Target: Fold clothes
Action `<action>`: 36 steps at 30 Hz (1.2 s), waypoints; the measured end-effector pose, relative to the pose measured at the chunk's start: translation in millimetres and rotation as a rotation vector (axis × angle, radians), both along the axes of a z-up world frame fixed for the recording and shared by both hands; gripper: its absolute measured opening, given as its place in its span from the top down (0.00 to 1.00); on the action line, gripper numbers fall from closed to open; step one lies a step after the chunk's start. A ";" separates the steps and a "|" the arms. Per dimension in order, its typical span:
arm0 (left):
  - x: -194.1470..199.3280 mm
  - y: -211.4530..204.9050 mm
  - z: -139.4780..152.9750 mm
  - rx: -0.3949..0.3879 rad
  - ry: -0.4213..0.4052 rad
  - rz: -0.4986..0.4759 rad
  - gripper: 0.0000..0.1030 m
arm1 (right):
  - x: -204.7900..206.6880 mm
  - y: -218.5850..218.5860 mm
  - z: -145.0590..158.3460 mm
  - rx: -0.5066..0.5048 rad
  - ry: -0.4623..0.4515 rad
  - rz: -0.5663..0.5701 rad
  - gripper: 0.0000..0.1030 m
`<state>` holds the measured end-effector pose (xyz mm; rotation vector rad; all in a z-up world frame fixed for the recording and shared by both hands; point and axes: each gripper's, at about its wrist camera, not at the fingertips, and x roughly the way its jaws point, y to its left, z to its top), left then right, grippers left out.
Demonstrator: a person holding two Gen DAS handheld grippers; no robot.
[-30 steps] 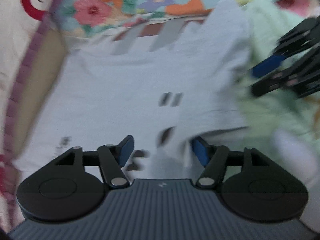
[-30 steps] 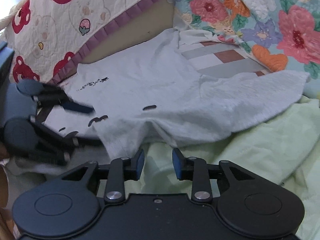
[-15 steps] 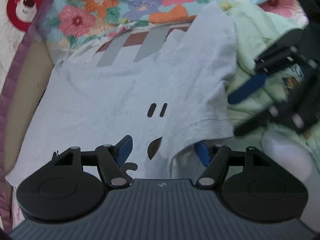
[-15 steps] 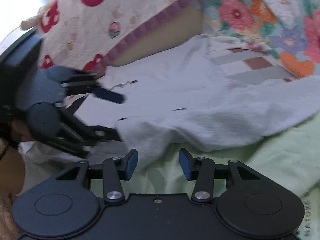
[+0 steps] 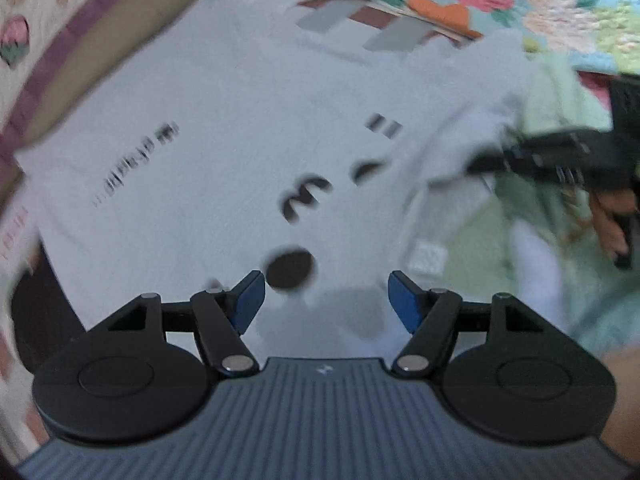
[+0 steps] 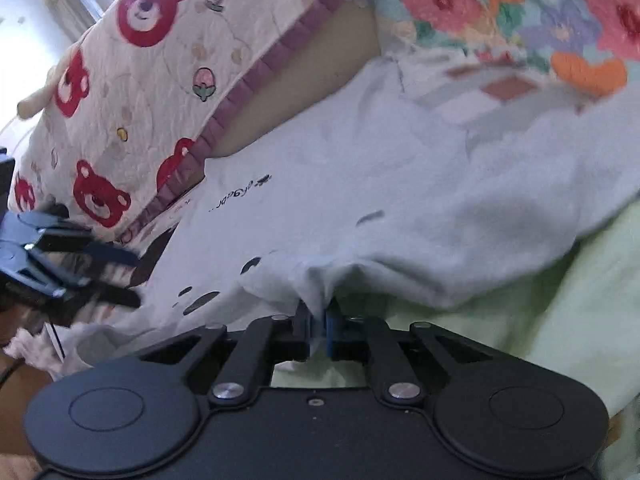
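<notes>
A light grey T-shirt (image 5: 240,148) with black printed marks lies spread on the bed; it also shows in the right wrist view (image 6: 400,184). My left gripper (image 5: 326,300) is open just above the shirt's near hem, holding nothing. My right gripper (image 6: 318,320) is shut on a pinched fold of the shirt's edge; in the left wrist view it shows at the right (image 5: 504,160), gripping the shirt's side. The left gripper appears blurred at the left of the right wrist view (image 6: 116,276).
A bear-print quilt with a purple border (image 6: 132,92) lies to the left of the shirt. A floral quilt (image 6: 520,12) lies behind it. A pale green blanket (image 6: 560,312) lies to the right, under the shirt's edge.
My right gripper has closed on the shirt's edge. My left gripper has shifted over the shirt's lower hem and stays open.
</notes>
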<state>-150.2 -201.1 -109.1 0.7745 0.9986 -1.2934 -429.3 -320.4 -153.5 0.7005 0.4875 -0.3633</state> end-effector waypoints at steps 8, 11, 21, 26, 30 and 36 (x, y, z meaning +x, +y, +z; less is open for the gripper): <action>17.7 13.3 -3.8 0.024 0.120 0.081 0.34 | -34.2 22.3 33.8 0.039 0.108 0.055 0.92; 28.6 2.9 -7.0 0.002 0.143 0.106 0.34 | -46.1 21.3 15.7 0.134 0.186 0.035 0.92; 41.4 -37.1 -41.1 0.044 0.253 0.072 0.34 | -56.0 14.8 54.1 0.167 0.084 0.050 0.92; 3.0 -32.2 -61.0 0.202 0.170 -0.127 0.34 | -61.5 18.7 22.5 0.236 0.218 0.070 0.92; 10.7 -26.7 -58.7 0.209 0.236 -0.062 0.34 | -68.0 20.6 15.4 0.256 0.236 0.066 0.92; 18.0 -15.1 -51.1 0.204 0.272 0.002 0.33 | -65.2 15.2 42.1 0.155 0.218 0.063 0.83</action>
